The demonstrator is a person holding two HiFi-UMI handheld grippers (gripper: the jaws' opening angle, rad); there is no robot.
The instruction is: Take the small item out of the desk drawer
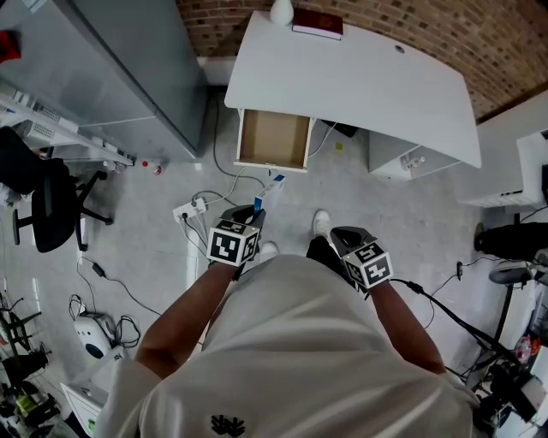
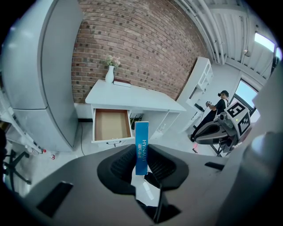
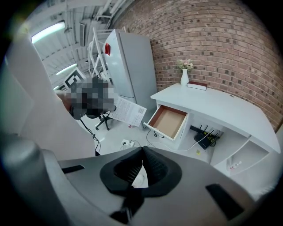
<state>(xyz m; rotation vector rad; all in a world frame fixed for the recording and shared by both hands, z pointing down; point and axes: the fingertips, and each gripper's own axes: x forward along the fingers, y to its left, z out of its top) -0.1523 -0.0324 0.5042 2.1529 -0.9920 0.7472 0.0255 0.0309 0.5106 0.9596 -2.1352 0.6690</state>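
Observation:
A slim blue box (image 2: 141,148) stands upright between the jaws of my left gripper (image 2: 141,155), which is shut on it. In the head view the same box (image 1: 269,192) pokes out ahead of the left gripper (image 1: 255,212), held over the floor in front of the desk. The desk drawer (image 1: 274,139) is pulled out and its brown bottom looks bare; it also shows in both gripper views (image 2: 111,125) (image 3: 168,121). My right gripper (image 3: 142,151) is shut with nothing in it and is held at the person's right side (image 1: 349,239).
The white desk (image 1: 377,77) carries a white vase (image 1: 282,10) and a dark red book (image 1: 318,23). A grey cabinet (image 1: 128,68) stands at the left. A black office chair (image 1: 53,204), a power strip (image 1: 190,208) and cables lie on the floor.

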